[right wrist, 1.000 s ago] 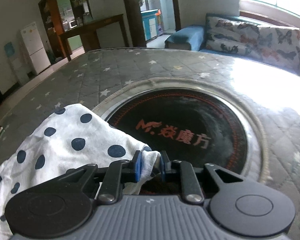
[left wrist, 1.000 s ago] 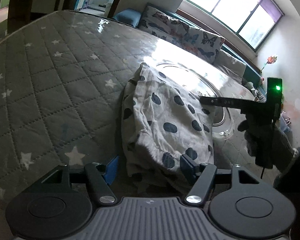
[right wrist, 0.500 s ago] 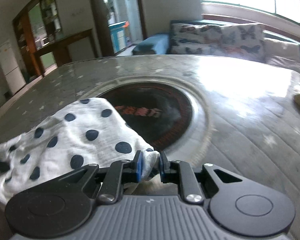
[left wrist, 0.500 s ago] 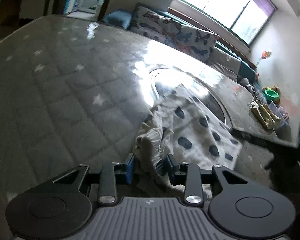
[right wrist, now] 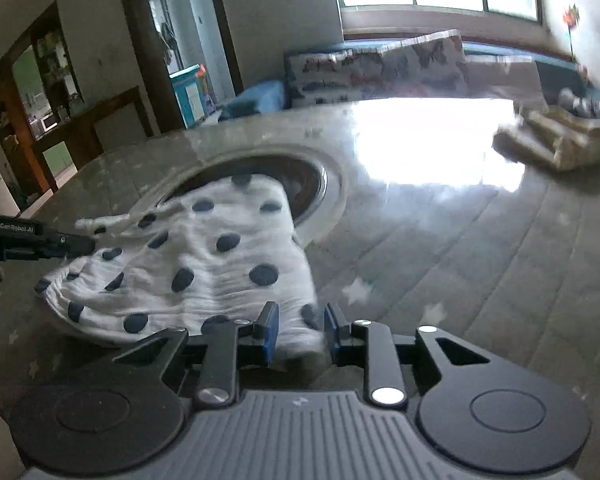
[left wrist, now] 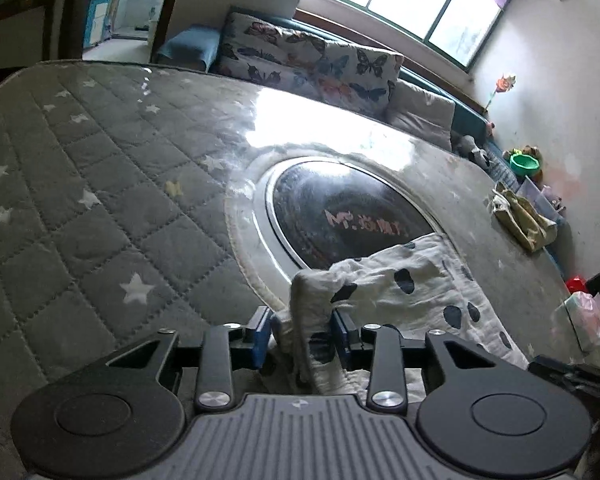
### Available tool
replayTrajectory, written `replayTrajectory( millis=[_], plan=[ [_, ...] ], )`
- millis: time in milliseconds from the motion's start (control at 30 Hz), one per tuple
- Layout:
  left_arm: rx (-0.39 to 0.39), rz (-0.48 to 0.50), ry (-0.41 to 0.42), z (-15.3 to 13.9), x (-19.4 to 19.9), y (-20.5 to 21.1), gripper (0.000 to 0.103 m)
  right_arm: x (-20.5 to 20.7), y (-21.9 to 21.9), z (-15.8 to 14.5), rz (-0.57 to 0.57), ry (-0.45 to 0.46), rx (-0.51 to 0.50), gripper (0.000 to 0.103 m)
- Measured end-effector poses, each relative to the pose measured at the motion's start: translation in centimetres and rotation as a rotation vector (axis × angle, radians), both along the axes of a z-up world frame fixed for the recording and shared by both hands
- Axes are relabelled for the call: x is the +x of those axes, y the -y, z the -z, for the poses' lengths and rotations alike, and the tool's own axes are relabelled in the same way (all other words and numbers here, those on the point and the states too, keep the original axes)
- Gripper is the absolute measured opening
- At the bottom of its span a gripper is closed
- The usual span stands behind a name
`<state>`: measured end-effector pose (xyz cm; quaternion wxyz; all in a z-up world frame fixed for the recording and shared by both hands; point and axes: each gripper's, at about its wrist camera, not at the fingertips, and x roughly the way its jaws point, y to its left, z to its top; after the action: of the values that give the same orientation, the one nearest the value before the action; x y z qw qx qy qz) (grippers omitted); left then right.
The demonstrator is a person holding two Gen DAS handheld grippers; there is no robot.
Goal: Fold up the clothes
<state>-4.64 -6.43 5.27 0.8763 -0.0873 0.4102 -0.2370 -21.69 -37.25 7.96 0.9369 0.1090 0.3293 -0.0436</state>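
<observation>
White cloth with dark dots (right wrist: 204,264) lies rumpled on the grey quilted table cover (left wrist: 100,208), its far edge overlapping the round black glass plate (left wrist: 340,208) set into the table. The left gripper (left wrist: 302,330) has its blue pads bunched tight on one corner of the cloth. The right gripper (right wrist: 298,330) has its jaws parted, cloth lying loose between them (blurred). A folded beige garment (right wrist: 556,140) sits far right, a butterfly-print cushion (left wrist: 312,64) beyond the table, and a pink bag (left wrist: 584,316) at the right edge.
</observation>
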Motion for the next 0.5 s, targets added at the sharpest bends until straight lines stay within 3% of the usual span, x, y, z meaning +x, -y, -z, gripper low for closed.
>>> replayTrajectory(
  millis=[133,233,333,500],
  plan=[
    [0.036,-0.041,0.056,-1.3,-1.1,-0.2,0.041,1.1,0.4,-1.9,-0.031,0.053,-0.039,0.026],
    [0.069,-0.063,0.11,-2.2,-2.3,-0.1,0.044,3.3,-0.1,-2.0,-0.109,0.057,-0.044,0.033],
    [0.084,-0.065,0.13,-2.9,-2.8,0.4,0.048,5.1,-1.8,-1.9,-0.179,0.071,-0.072,0.034],
    [0.068,0.008,0.159,-3.6,-3.7,2.2,0.046,8.3,-5.9,-1.7,-0.321,0.072,-0.127,0.033]
  ],
)
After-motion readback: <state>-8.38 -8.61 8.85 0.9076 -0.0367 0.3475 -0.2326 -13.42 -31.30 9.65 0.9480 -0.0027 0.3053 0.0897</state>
